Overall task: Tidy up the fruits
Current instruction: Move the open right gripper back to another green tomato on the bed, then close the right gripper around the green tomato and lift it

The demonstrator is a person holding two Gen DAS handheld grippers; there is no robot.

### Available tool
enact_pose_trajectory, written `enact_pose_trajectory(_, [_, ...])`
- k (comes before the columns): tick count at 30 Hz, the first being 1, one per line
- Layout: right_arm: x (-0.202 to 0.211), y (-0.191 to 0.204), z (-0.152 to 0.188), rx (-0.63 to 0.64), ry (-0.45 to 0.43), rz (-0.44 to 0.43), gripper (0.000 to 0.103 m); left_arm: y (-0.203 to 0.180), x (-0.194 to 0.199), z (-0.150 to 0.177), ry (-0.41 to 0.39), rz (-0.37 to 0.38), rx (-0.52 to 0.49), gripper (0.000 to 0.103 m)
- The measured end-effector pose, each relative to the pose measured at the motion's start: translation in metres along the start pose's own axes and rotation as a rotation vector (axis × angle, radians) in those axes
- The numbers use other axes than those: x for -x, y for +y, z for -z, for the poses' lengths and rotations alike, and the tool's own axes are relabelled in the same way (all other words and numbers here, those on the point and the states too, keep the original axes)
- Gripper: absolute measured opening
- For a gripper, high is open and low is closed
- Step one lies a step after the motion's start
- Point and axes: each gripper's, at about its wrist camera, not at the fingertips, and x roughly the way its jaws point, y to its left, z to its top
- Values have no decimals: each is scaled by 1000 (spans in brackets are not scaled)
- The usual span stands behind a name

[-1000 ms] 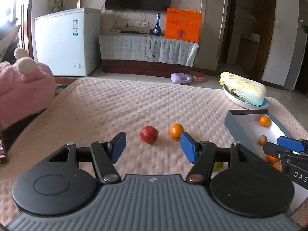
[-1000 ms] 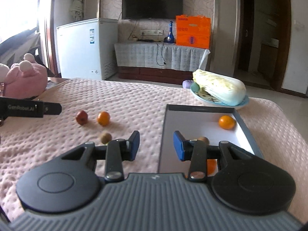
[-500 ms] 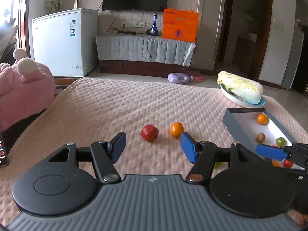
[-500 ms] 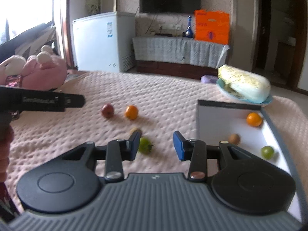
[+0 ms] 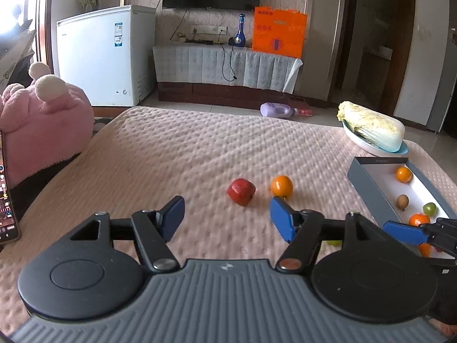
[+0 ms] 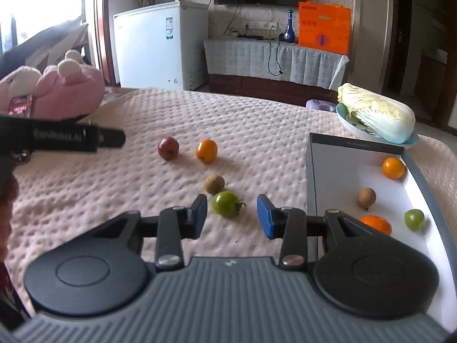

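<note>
My right tongs (image 6: pixel 231 215), narrowly open and empty, frame the green tomato (image 6: pixel 225 204) at lower centre; a skewed closure could roll it away.

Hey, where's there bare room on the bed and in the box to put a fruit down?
The box is bare along its near-left floor, between its dark wall and the brown fruit; its right side is crowded. On the pink bedspread, the far stretch beyond the red fruit and orange is free. Crowded: around the green tomato.
</note>
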Motion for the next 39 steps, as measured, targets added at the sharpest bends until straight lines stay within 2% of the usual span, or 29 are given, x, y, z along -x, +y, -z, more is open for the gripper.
enact_pose_trajectory(16, [-19,12,4,11,52,-6,41,23,-1,-1,9,-17,59,74])
enact_pose_trajectory(26, [-33,10,2,0,84,48,41,29,-3,1,32,-32,64,74])
enact_pose_trajectory(39, [-55,14,1,-24,123,30,41,39,-10,5,66,-52,73,74])
